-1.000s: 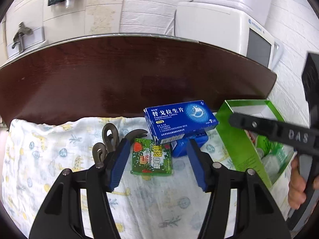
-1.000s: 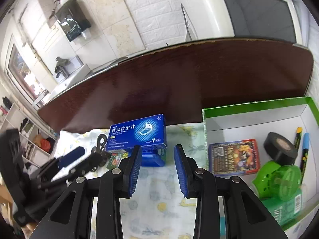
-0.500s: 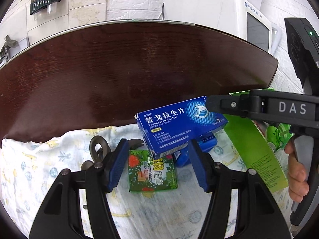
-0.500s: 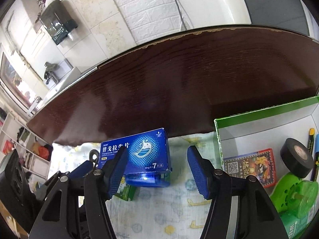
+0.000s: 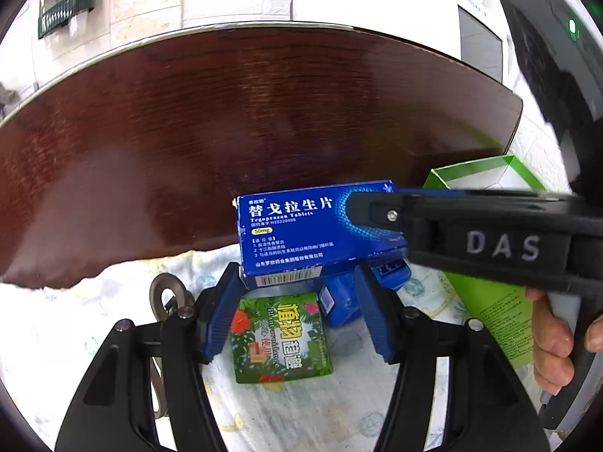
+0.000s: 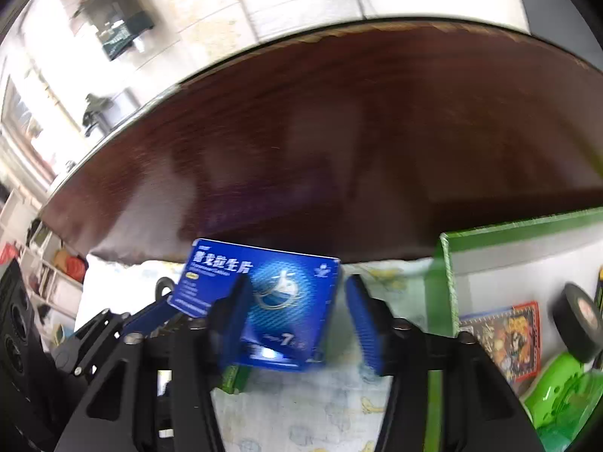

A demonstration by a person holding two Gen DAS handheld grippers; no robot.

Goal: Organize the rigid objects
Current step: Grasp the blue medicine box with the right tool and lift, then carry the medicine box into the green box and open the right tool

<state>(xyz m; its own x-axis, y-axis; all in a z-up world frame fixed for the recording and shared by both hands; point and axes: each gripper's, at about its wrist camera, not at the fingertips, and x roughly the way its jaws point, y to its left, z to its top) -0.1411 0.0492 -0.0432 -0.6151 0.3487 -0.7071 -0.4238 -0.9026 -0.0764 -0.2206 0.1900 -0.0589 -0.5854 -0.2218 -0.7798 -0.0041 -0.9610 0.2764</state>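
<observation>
The left gripper (image 5: 297, 316) sits at the bottom centre of its own view, blue pads spread about halfway. The green card box (image 5: 282, 339) lies between them on the patterned cloth (image 5: 113, 324). The left pad looks to be at the box's left edge, while a strip of cloth shows beside the right pad, so nothing is pinched.

The right gripper (image 6: 294, 312) has just been narrowing its jaws around the blue tablet box (image 6: 264, 297). In its own view (blurred) the left pad lies against the box's face. The right pad stands just off the box's right end with cloth showing between, so the grip is not closed. In the left view its upper finger (image 5: 380, 214) lies across the right part of the box's top face.

The blue tablet box sits mid-frame in the left view, long axis running left to right, its printed face tilted toward the camera. It rests on a second blue box (image 5: 361, 286). To the right stands the green-rimmed carton (image 6: 448, 275), holding a roll of black tape (image 6: 580, 320) and a picture card pack (image 6: 505, 339). A hand (image 5: 554, 342) grips the right tool's handle at the right edge.
</observation>
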